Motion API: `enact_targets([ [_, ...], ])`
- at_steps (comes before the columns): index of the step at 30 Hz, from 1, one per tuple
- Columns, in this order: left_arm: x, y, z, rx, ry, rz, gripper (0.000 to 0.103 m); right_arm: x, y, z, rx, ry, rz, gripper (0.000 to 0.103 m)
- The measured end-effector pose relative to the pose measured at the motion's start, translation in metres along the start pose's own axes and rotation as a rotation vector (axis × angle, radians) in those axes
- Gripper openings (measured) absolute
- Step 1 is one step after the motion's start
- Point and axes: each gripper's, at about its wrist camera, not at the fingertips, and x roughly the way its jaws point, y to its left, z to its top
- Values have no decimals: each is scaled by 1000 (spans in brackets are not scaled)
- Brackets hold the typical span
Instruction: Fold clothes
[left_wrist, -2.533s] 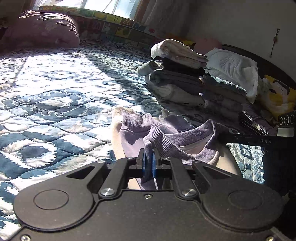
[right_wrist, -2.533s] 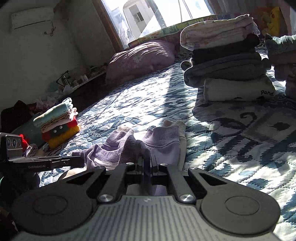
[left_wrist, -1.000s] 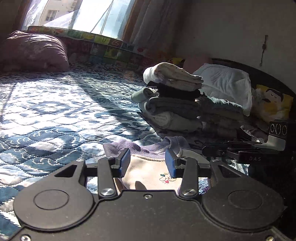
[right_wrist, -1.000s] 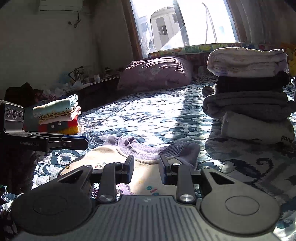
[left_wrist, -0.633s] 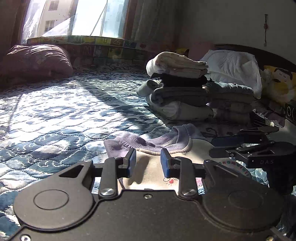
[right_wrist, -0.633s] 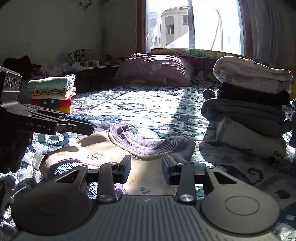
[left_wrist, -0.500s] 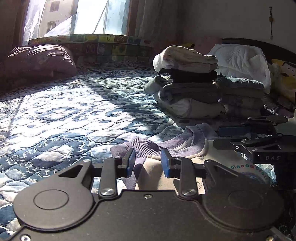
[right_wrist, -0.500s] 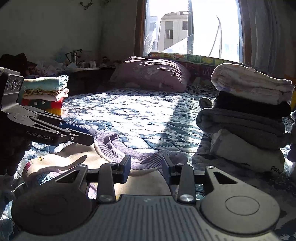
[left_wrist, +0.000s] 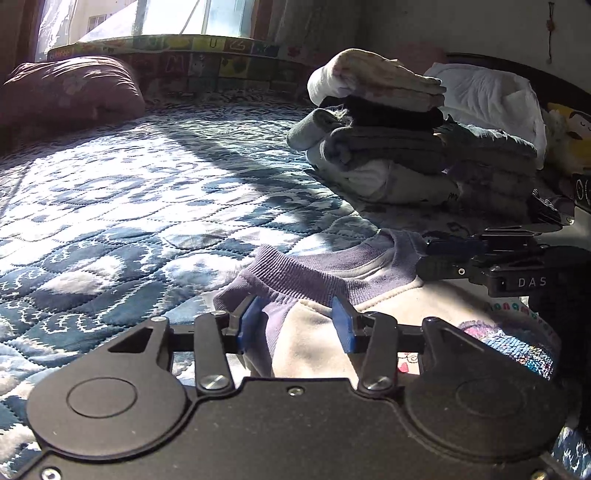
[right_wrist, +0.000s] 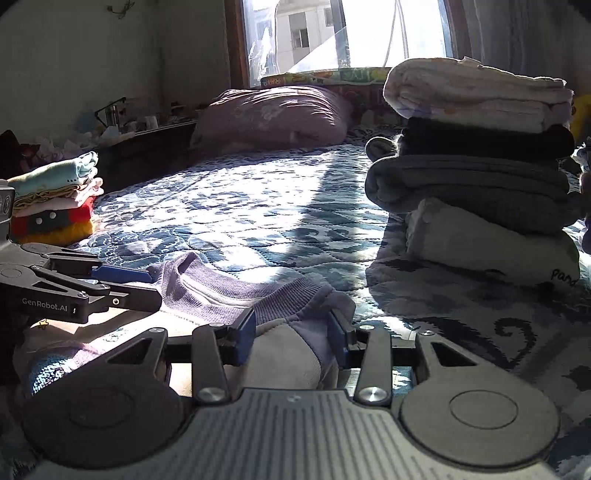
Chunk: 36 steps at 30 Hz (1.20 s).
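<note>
The left gripper (left_wrist: 295, 321) stands open, its blue pads (left_wrist: 246, 325) apart on either side of the top's (left_wrist: 314, 343) left shoulder, gripping nothing. The right gripper (right_wrist: 291, 338) is open too, straddling the other shoulder where purple cuff cloth bunches between its fingers. The top lies flat on the quilt (left_wrist: 129, 206), cream fleece with a ribbed purple collar (left_wrist: 306, 277) and a bright print near its right side. Each gripper shows in the other's view, low over the top beside the collar. Past the collar the quilt is stitched blue and white, patched with sun and shadow. A tall stack (right_wrist: 476, 177) of folded clothes, soft and rounded, stands beyond the right gripper. A smaller bright pile (right_wrist: 55, 199) sits far left. A mauve pillow (right_wrist: 273, 114) lies under the window (right_wrist: 347, 37).
</note>
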Motion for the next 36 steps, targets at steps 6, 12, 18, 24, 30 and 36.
enact_targets([
  [6,-65,-24,-1,62,-83,-87,42,-57,31,-5,-115,-54,61,42],
  [12,-69,-50,-33,82,23,-119,46,-73,56,-30,-116,-37,112,43],
  [18,-54,-59,-50,65,72,-42,50,-60,52,-46,-64,44,55,52],
  [24,-87,-43,-41,-107,-36,-37,49,-88,47,-45,38,-10,4,53],
  [30,-82,6,-43,-466,-28,-21,50,-72,-4,-45,407,31,2,61],
  [36,-48,22,-49,-656,61,-53,52,-45,-20,-45,533,59,54,62],
])
